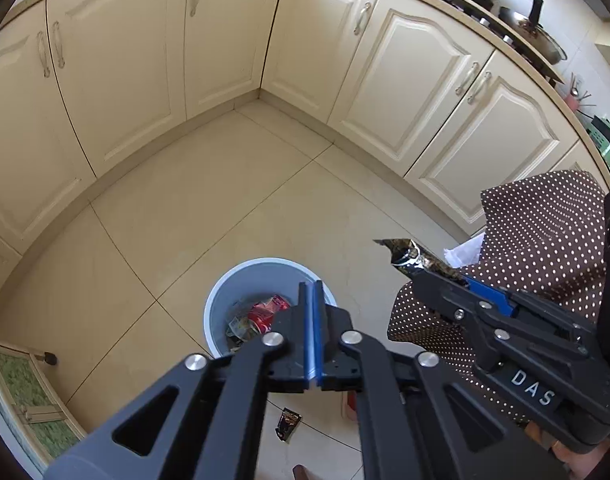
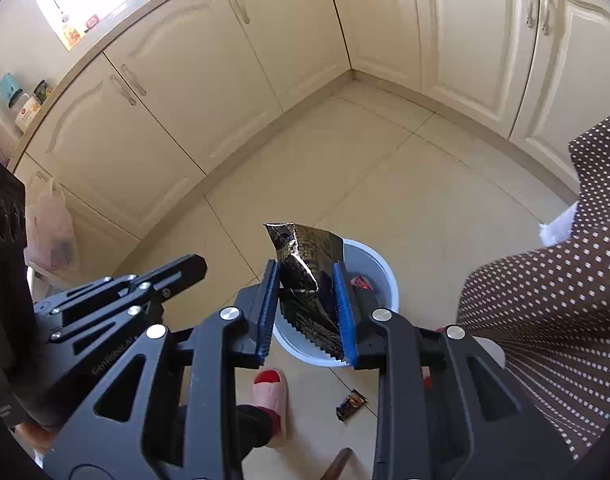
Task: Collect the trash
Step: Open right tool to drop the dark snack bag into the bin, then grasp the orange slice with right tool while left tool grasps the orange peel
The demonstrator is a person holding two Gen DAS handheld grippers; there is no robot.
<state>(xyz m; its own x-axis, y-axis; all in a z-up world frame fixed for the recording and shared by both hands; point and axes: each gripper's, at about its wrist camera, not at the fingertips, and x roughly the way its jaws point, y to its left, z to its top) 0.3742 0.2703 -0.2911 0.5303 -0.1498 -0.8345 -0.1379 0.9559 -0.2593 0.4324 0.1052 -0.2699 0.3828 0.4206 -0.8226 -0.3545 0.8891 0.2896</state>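
The right gripper point(image 2: 307, 312) holds a crumpled dark wrapper point(image 2: 305, 276) between its blue pads point(image 2: 343, 312), its fingers a moderate way apart around the foil, directly above a pale blue bin point(image 2: 379, 276) that stands on the tiled floor point(image 2: 345, 176). In the left wrist view the same wrapper point(image 1: 417, 258) sticks out of the right gripper point(image 1: 437, 276) toward 10 o'clock, at about 2 o'clock from the bin point(image 1: 225, 280). The left gripper point(image 1: 313, 332) has its two blue pads pressed together with nothing between them, and hangs over the bin's near rim. Inside the bin lie a crushed red can point(image 1: 265, 312) and some crumpled clear plastic point(image 1: 241, 326). A small dark wrapper point(image 2: 351, 404) lies on the floor at 6 o'clock from the bin, just beside a foot in a pink slipper point(image 2: 271, 396). Brown dotted cloth point(image 2: 553, 320) fills the 3 o'clock side, and cream cabinets point(image 2: 193, 80) line the corner.
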